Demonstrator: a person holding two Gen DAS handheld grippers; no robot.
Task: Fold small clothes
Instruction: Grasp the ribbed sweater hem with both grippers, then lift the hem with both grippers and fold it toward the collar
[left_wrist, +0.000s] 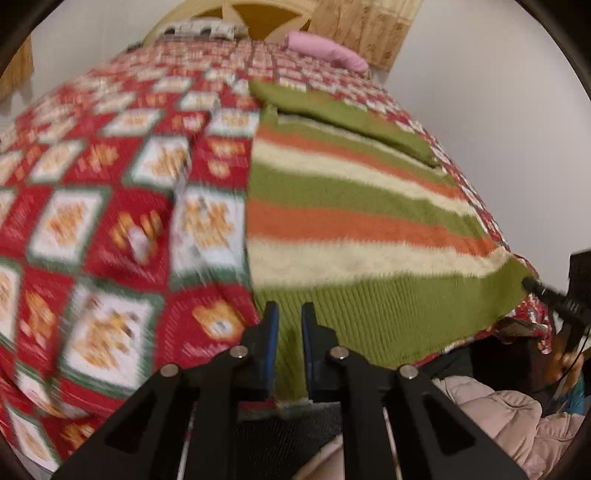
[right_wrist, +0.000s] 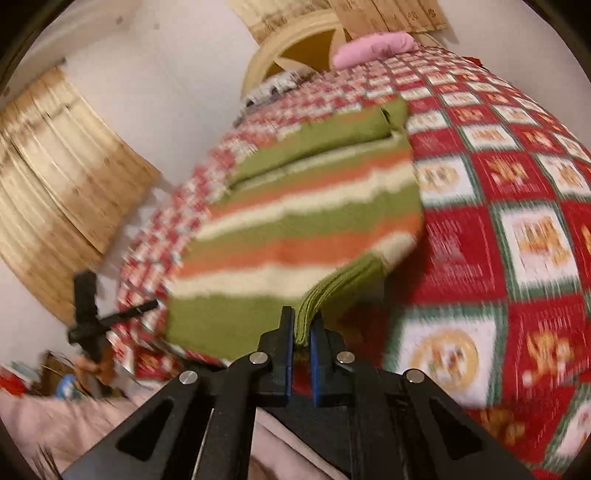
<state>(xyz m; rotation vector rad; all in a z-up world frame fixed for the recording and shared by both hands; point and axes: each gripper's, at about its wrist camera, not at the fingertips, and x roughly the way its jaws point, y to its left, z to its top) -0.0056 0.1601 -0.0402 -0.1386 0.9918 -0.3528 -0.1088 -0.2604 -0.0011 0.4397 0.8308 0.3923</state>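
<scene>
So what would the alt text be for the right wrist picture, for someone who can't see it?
The right gripper pinches the green ribbed hem of a striped sweater, lifting that corner off a red patterned bedspread. A pink pillow lies at the far end.

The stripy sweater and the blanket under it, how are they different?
The stripy sweater has wide green, orange and cream bands; the blanket has red and white squares with small pictures. The sweater is small and lies on top; the blanket covers the whole bed. The sweater's green hem is pinched by the left tool and right tool, while the blanket lies untouched. Both are soft cloth.
</scene>
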